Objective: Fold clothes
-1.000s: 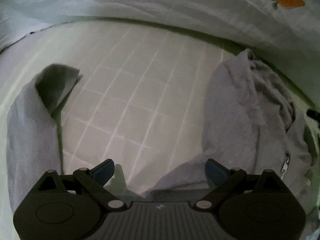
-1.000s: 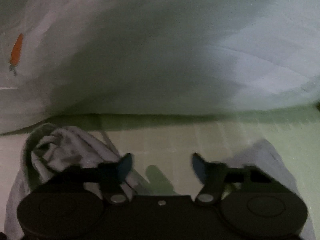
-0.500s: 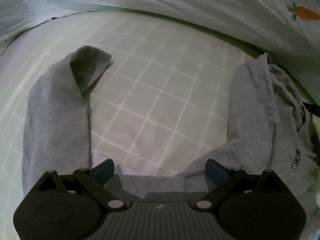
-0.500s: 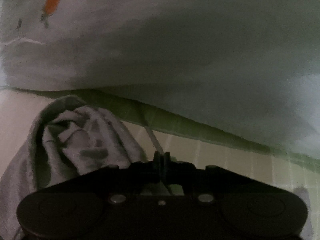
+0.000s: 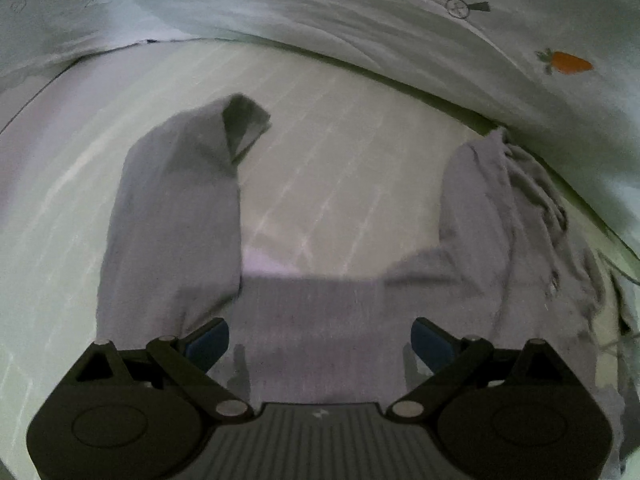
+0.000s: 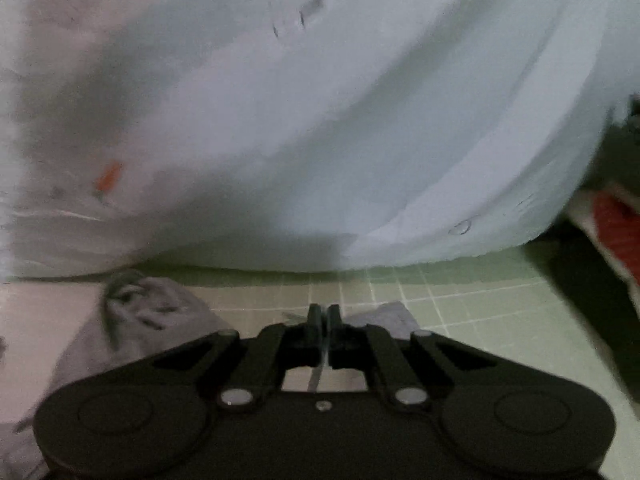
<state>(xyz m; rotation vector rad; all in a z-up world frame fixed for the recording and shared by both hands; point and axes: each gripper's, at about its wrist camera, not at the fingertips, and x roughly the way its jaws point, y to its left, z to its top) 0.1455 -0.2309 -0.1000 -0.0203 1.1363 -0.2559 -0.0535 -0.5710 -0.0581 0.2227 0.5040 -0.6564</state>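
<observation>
A grey zip hoodie (image 5: 320,312) lies on the pale green checked sheet (image 5: 340,160). One sleeve (image 5: 176,216) runs up the left, its cuff folded over. The bunched hood part (image 5: 516,208) lies at the right. My left gripper (image 5: 320,340) is open and empty, hovering over the hoodie's body. In the right wrist view my right gripper (image 6: 324,320) is shut on the hoodie's thin drawstring, a pale line between the pads. The crumpled hood (image 6: 136,316) lies to its left and a grey sleeve end (image 6: 392,316) just behind it.
A big white duvet (image 5: 400,20) with a small carrot print (image 5: 568,62) is heaped along the far side of the bed; it also fills the right wrist view (image 6: 320,120). A red item (image 6: 616,216) sits at the far right.
My right gripper went from open to shut on the drawstring beside the hood, then moved. My left gripper stayed open and pulled back, so more of the hoodie shows.
</observation>
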